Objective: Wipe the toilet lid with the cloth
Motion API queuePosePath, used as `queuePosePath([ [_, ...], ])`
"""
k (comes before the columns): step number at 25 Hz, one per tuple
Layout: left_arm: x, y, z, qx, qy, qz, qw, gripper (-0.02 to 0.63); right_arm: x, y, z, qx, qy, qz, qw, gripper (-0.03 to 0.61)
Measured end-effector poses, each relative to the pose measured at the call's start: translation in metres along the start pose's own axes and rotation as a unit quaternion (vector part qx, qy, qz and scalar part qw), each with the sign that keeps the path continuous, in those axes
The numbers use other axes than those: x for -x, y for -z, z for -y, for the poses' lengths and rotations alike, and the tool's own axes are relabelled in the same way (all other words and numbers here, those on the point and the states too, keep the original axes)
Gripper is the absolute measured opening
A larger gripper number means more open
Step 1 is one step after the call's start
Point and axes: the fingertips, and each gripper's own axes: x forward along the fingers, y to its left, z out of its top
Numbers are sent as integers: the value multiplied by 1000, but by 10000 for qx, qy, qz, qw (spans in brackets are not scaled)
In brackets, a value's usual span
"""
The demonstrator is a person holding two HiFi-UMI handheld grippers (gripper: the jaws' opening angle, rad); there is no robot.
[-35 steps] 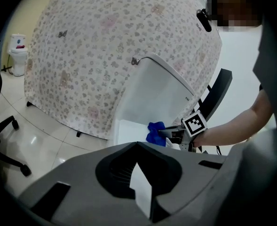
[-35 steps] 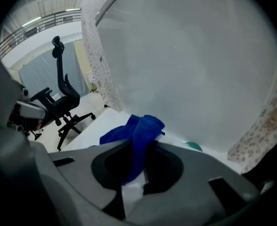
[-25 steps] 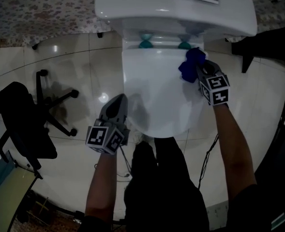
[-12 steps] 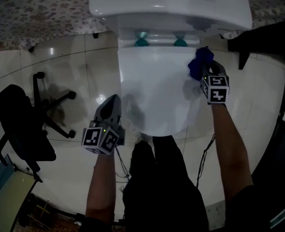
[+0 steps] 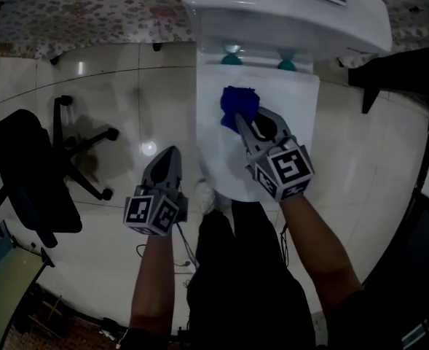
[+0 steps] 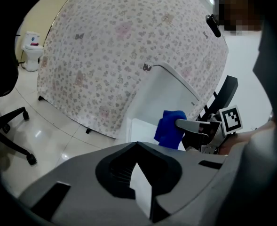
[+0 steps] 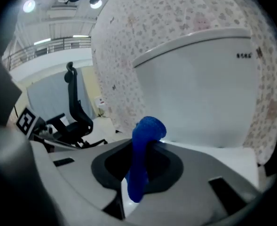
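Note:
The white toilet lid (image 5: 287, 115) lies closed below the cistern (image 5: 272, 13). My right gripper (image 5: 242, 120) is shut on the blue cloth (image 5: 238, 105), which rests on the lid's left half near the hinge end. In the right gripper view the blue cloth (image 7: 143, 154) hangs pinched between the jaws, with the cistern (image 7: 199, 93) ahead. My left gripper (image 5: 172, 154) is shut and holds nothing, hanging over the floor just left of the lid's front. From the left gripper view the cloth (image 6: 170, 128) and the right gripper (image 6: 194, 126) show to the right.
A black office chair (image 5: 32, 173) stands on the glossy tiled floor (image 5: 127, 93) at the left. A floral curtain (image 5: 76, 9) runs along the back. Two teal hinge caps (image 5: 231, 58) sit behind the lid. A dark object (image 5: 403, 71) lies at the right.
My right gripper has swept the cloth from the lid's right edge across to its left half. The left gripper has stayed where it was.

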Motion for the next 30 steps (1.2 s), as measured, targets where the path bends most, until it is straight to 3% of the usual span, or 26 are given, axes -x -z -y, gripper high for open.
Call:
queuePosePath([
  [4, 19, 8, -10, 200, -156, -7, 9997, -9, -41, 27, -71, -1031, -693, -358, 9916, 51],
  [7, 29, 16, -15, 225, -194, -43, 9995, -9, -71, 66, -89, -1069, -678, -980, 9871, 51],
  [10, 31, 26, -9, 102, -99, -187, 9997, -9, -82, 108, -69, -756, -289, -1720, 9818, 51],
  [13, 29, 29, -6, 146, -74, -181, 9997, -9, -74, 125, -42, -1021, -49, -2070, 9730, 51],
  [22, 10, 31, 15, 14, 159, -313, 9994, -9, -34, 136, 2, -774, -110, -2225, 9718, 51],
  [30, -5, 36, 31, -188, 292, -495, 9982, -9, 36, 150, 78, 68, 485, -2357, 9706, 52],
])
